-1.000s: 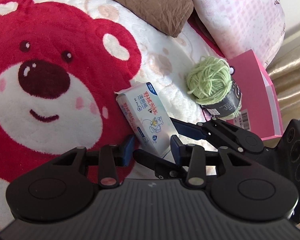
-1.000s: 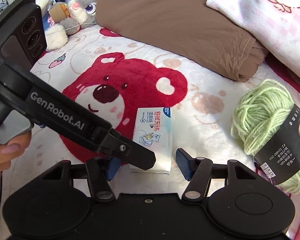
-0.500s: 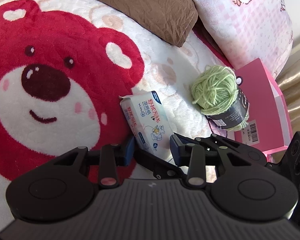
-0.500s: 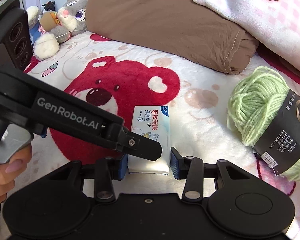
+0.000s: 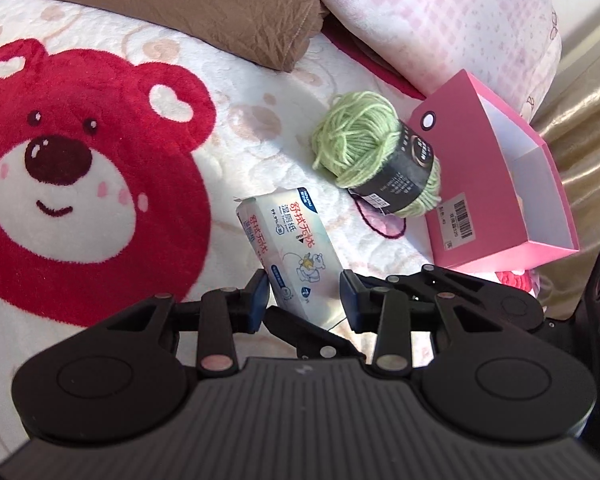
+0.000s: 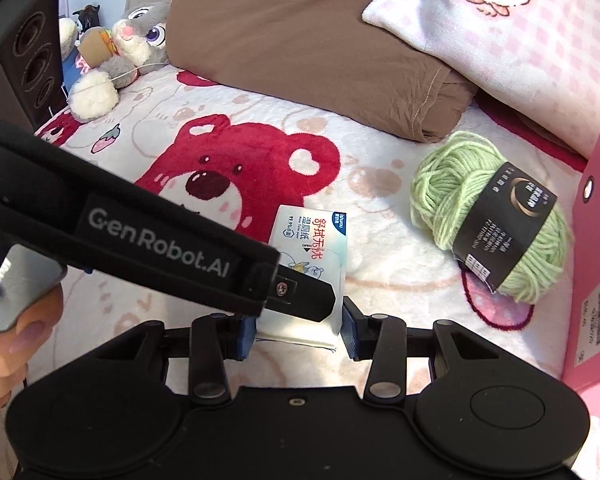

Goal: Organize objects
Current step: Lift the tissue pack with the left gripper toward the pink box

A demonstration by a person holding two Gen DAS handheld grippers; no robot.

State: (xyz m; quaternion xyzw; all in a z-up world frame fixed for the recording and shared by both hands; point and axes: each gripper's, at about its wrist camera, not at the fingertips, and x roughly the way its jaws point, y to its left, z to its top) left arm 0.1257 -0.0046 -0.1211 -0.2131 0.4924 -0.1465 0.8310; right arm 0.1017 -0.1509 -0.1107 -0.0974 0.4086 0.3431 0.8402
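wet wipes pack (image 5: 290, 248): white soft pack with red chinese lettering and a small cartoon figure, tilted, near end raised off the blanket and caught between both tools; far end points toward the bear's face.
left gripper (image 5: 303, 300): blue pads clenched on the near end of the pack, one on each long side; in the right wrist view its black arm marked "genrobot.ai" crosses from the left and its tip lies over the pack.
right gripper (image 6: 298, 334): pads pressed against the two sides of the pack's near end, grasping it; its jaws have just been closing, with the pack between them.
hand (image 6: 8, 356): a person's fingers wrapped round the left tool's handle, at the left edge of the right wrist view.
yarn ball (image 5: 374, 156): light green, with a black paper band, lying on the blanket between the pack and the box; it seems to touch the box's side, though the angle makes that hard to judge.
pink box (image 5: 492, 184): open, white inside, barcode sticker on its side, at the blanket's right edge.
blanket (image 5: 236, 120): white plush with a large red bear face.
brown pillow (image 6: 300, 40): behind the bear print.
pink checked pillow (image 6: 520, 32): lapping over the brown one's right end.
plush rabbit (image 6: 132, 48): grey, far left corner, among other small toys.
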